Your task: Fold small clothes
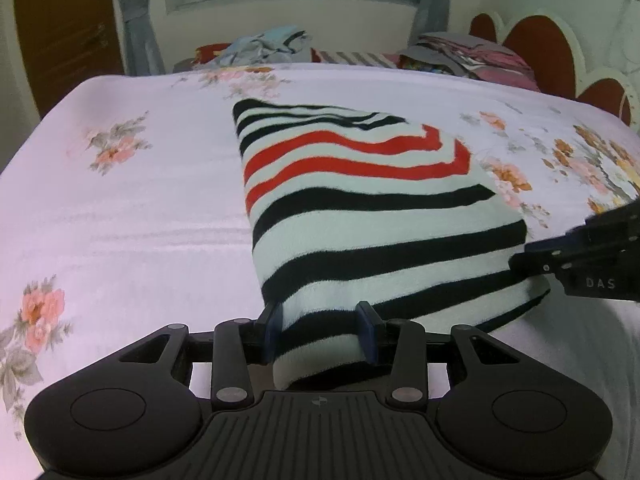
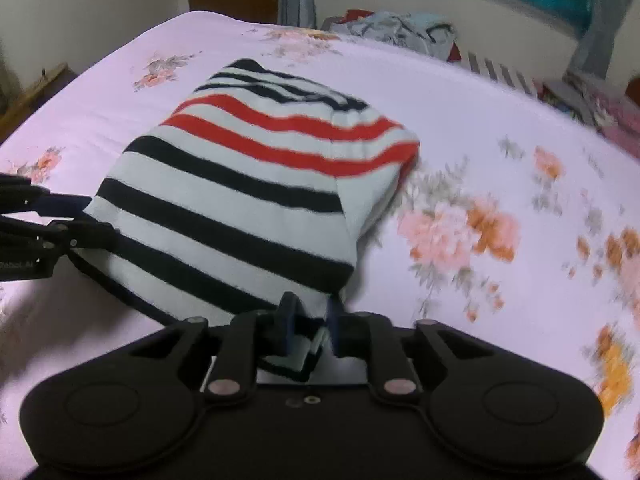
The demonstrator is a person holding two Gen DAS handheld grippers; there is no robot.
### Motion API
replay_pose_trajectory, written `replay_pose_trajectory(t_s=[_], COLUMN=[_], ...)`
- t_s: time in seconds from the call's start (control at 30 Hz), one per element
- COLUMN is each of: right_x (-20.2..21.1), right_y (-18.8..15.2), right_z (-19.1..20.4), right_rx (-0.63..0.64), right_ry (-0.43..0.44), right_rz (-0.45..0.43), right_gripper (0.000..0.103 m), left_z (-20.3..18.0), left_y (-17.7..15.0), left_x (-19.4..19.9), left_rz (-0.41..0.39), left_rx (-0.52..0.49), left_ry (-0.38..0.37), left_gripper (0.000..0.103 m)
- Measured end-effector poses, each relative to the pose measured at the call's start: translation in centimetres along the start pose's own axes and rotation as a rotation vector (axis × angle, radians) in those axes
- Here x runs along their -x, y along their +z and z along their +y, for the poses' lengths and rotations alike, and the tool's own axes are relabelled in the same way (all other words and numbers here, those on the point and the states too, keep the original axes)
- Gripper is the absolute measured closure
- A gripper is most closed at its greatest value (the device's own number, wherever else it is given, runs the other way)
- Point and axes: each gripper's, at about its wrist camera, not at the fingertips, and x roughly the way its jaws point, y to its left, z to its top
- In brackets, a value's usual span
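Note:
A small knitted garment with white, black and red stripes (image 1: 360, 200) lies on the flowered bedsheet, its near edge lifted. My left gripper (image 1: 320, 330) is shut on the garment's near left corner. My right gripper (image 2: 312, 326) is shut on the near right corner of the garment (image 2: 248, 184). Each gripper shows in the other's view: the right one (image 1: 520, 256) at the garment's right edge, the left one (image 2: 88, 216) at its left edge. The far part of the garment rests on the bed with a fold along the right side.
The pale pink flowered bedsheet (image 1: 120, 200) covers the bed. A pile of loose clothes (image 1: 268, 46) lies at the far edge. Folded fabrics (image 1: 468, 56) are stacked by the red and white headboard (image 1: 540, 48). A wooden door (image 1: 64, 36) stands at the far left.

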Motion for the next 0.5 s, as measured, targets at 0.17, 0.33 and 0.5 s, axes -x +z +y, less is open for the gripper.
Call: replay_pose_trajectory(t_s=[0.17, 0.33, 0.5], right_x=[1.7, 4.5, 7.4], right_y=[-0.3, -2.0, -3.4], right_z=[-0.2, -0.1, -0.1], right_rx=[-0.053, -0.063, -0.072], right_ry=[0.02, 0.034, 0.028], right_rz=[-0.034, -0.067, -0.106], right_gripper=[0.085, 0.085, 0.083], left_z=[-0.4, -0.8, -2.1], left_y=[-0.8, -2.3, -2.9], left_x=[1.3, 2.9, 5.2], left_rz=[-0.006, -0.009, -0.054], left_rx=[0.006, 0.034, 0.047], left_ry=[0.028, 0.055, 0.056], left_gripper=[0.063, 0.063, 0.063])
